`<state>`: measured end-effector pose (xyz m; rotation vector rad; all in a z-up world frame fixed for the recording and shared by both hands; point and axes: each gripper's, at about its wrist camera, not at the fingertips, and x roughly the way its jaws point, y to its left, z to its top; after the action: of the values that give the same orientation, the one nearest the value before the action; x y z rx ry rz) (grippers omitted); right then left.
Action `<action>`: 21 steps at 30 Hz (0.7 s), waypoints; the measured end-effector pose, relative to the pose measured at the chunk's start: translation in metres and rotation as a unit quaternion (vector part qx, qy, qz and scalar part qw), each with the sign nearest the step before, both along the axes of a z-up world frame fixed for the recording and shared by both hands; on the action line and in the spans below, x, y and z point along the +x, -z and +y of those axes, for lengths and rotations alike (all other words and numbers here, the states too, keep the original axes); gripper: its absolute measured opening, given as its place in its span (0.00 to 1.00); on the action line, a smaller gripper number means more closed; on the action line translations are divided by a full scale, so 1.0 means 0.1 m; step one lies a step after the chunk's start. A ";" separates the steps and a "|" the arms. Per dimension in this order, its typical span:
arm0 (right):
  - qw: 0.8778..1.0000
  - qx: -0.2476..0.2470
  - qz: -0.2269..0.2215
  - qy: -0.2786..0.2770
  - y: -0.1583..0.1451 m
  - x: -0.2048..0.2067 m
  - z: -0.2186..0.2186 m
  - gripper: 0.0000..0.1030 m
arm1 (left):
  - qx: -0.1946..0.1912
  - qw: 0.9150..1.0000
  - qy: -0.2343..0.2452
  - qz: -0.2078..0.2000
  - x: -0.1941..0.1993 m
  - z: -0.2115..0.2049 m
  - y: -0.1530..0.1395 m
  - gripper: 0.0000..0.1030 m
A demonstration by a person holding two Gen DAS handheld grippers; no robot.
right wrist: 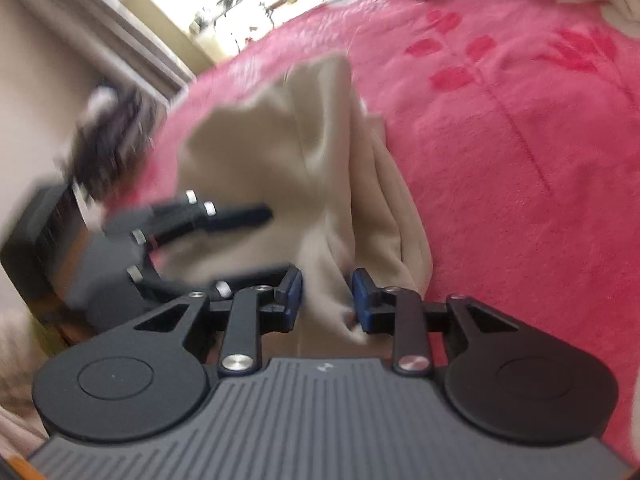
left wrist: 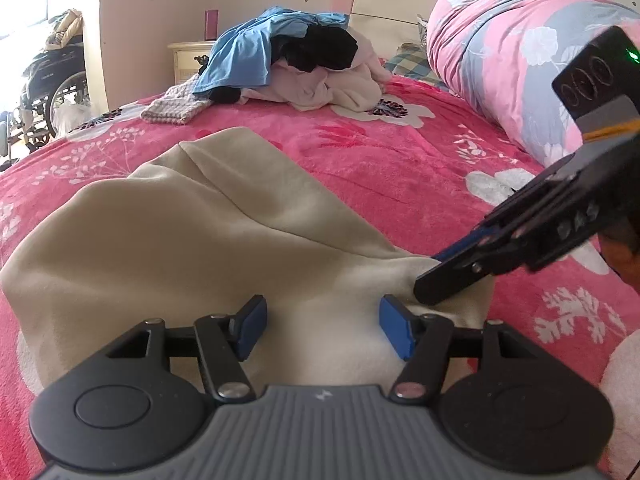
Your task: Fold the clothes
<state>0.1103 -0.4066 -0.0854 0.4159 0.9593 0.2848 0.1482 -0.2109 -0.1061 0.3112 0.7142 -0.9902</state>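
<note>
Two hand-held grippers work over one cream garment (left wrist: 208, 220) that lies spread on a pink flowered bedspread (left wrist: 400, 168), toward its near edge. The left gripper (left wrist: 322, 330) hangs low over the near end of the garment with its blue pads (left wrist: 252, 330) well apart and only flat cloth showing between them, so it is released. The right gripper (right wrist: 326, 300) has its jaws a little apart with a bunched fold of the cream cloth rising between them; the view is blurred, and the pads do not appear to press on the fold. Seen from the left wrist, that right gripper reaches in from the right and its tip rests at the garment's near right edge.

Farther up the bed, near the far edge, sits a heap of clothes (left wrist: 304, 64): blue, black and pale pink pieces, with a knitted piece (left wrist: 172, 110) beside it. A rolled pink floral quilt (left wrist: 520, 52) lies along the right side. Past the left edge stands a wheelchair (left wrist: 52, 92).
</note>
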 end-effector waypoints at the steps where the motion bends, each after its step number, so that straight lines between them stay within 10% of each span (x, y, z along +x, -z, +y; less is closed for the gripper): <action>1: 1.000 -0.011 -0.004 -0.002 -0.01 -0.01 0.03 0.15 | -0.001 1.000 -0.002 -0.001 0.00 0.00 0.01 0.62; 12: 0.988 -0.145 -0.044 -0.018 -0.07 -0.05 0.30 0.11 | -0.021 0.999 -0.031 0.004 0.04 -0.01 0.03 0.61; 21: 0.996 -0.011 -0.083 0.037 -0.39 0.41 -0.24 0.31 | -0.027 0.999 -0.036 0.000 0.02 -0.02 0.08 0.61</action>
<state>0.1509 -0.4310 -0.0468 0.4002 0.7819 0.2377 0.1505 -0.2127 -0.1146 0.2366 0.6934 -0.9406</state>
